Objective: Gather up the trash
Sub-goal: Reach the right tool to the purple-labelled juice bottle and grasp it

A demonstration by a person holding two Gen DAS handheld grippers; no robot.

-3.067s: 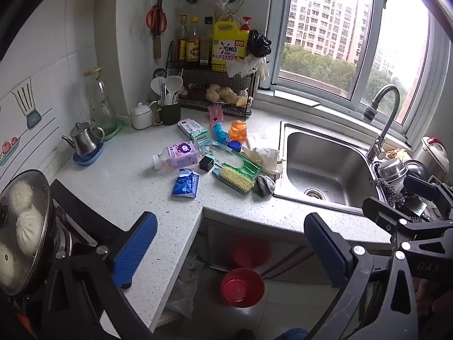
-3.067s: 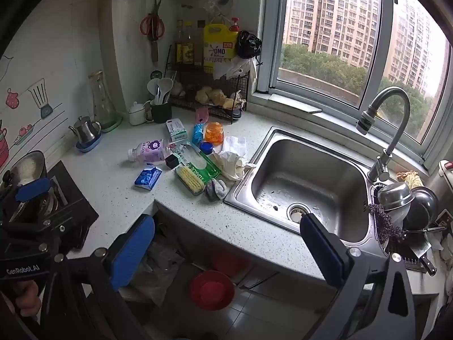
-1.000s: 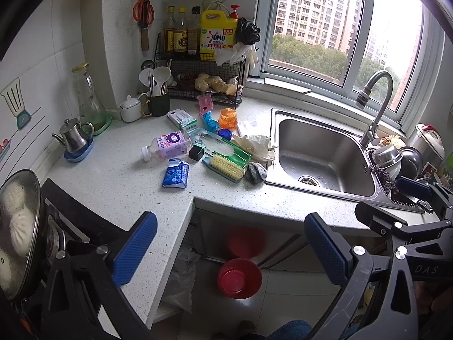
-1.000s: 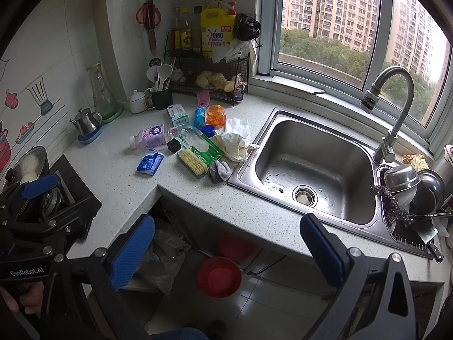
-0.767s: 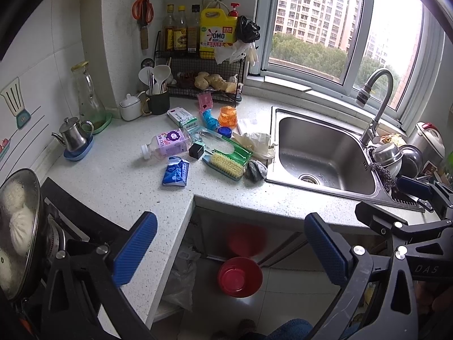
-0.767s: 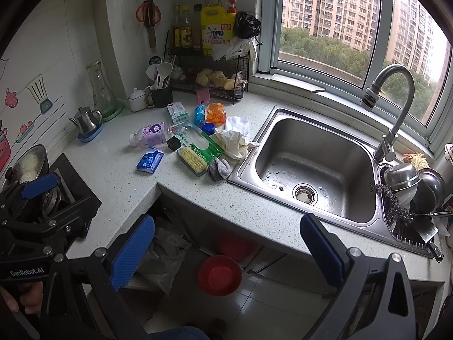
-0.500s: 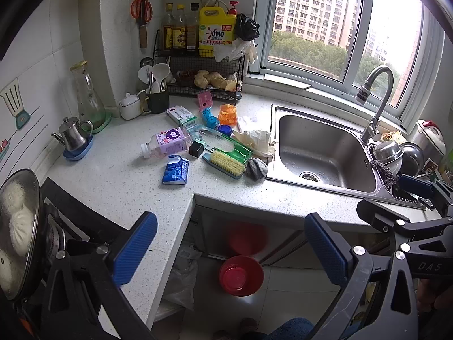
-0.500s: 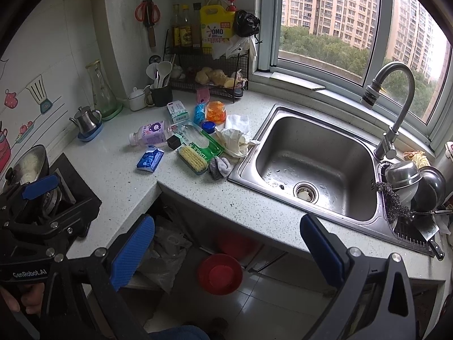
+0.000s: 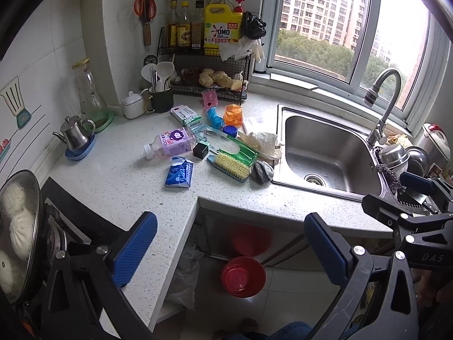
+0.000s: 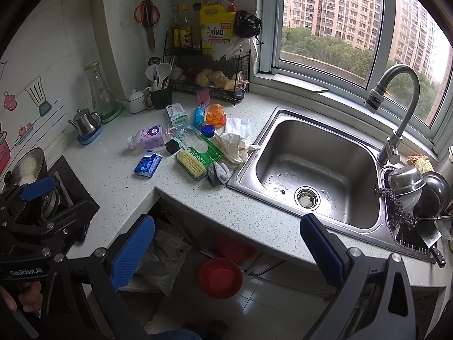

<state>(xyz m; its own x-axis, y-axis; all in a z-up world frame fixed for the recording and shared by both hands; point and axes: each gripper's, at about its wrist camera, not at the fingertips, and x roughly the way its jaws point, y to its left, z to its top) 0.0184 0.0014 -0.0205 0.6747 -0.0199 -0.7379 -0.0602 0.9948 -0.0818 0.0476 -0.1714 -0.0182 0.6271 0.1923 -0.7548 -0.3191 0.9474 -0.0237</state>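
Trash lies in a cluster on the speckled counter (image 9: 119, 181): a blue crumpled carton (image 9: 179, 172) (image 10: 148, 163), a toppled purple-label bottle (image 9: 172, 142) (image 10: 150, 138), a green package (image 9: 233, 147) (image 10: 202, 147), crumpled paper (image 9: 264, 143) (image 10: 235, 144), an orange cup (image 9: 233, 114) (image 10: 215, 115) and a grey rag (image 9: 262, 170) (image 10: 218, 173). My left gripper (image 9: 230, 248) is open and empty, held back from the counter corner. My right gripper (image 10: 226, 250) is open and empty, in front of the counter near the sink.
A steel sink (image 10: 314, 167) with a tap (image 10: 396, 113) is to the right, dishes (image 10: 416, 187) beside it. A scrub brush (image 9: 230, 164) lies by the trash. A red bin (image 9: 243, 276) (image 10: 220, 277) stands on the floor below. A steamer pot (image 9: 17, 226) and kettle (image 9: 75, 137) are at left.
Both grippers have drifted slightly back and up from the counter; the view of the counter has shifted a little. Both stay open and empty. Nothing on the counter has moved.
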